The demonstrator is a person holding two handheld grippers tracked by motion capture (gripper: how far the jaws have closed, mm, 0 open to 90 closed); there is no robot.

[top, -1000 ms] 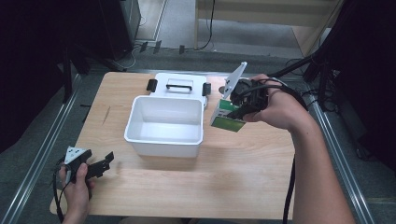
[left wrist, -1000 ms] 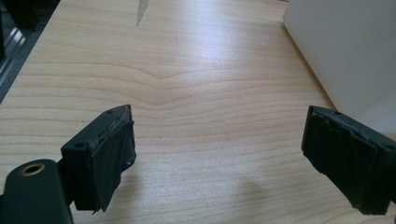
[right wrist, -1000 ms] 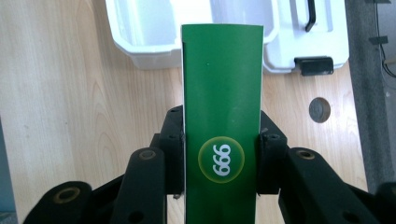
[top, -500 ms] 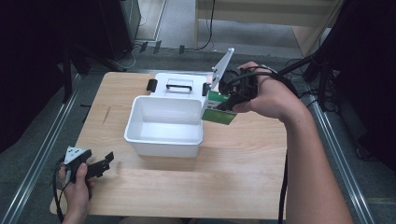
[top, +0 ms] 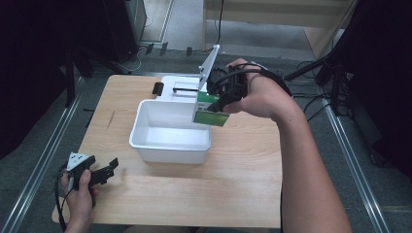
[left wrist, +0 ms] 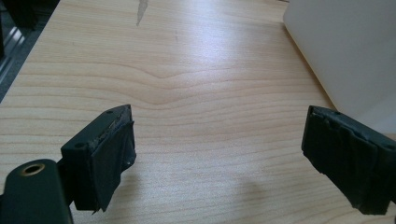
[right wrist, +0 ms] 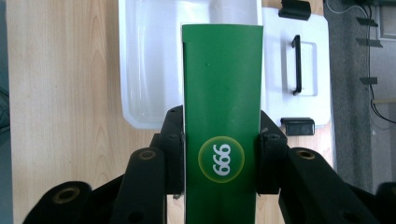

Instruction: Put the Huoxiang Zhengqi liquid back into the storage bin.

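**Green box poised over the bin**

My left gripper (top: 104,172) rests spread and empty at the near table edge (idle); farther off, my right gripper (right wrist: 222,154) pinches the green box (right wrist: 222,93), long axis pointing over the white bin (top: 170,133).

High view: fixed overhead, tilted forward, whole wooden table (top: 243,184) mid-frame, floor and cables along the top. Left gripper view: low, close over the tabletop, looking along its own jaws; white bin (left wrist: 345,51) wall in the upper right of frame. Right gripper view: looks almost straight down from above the bin (right wrist: 149,60), green box (right wrist: 222,116) close up at centre, white lid (right wrist: 299,60) at right. Overlap: bin and tabletop show in all three; lid and box in high and right views.
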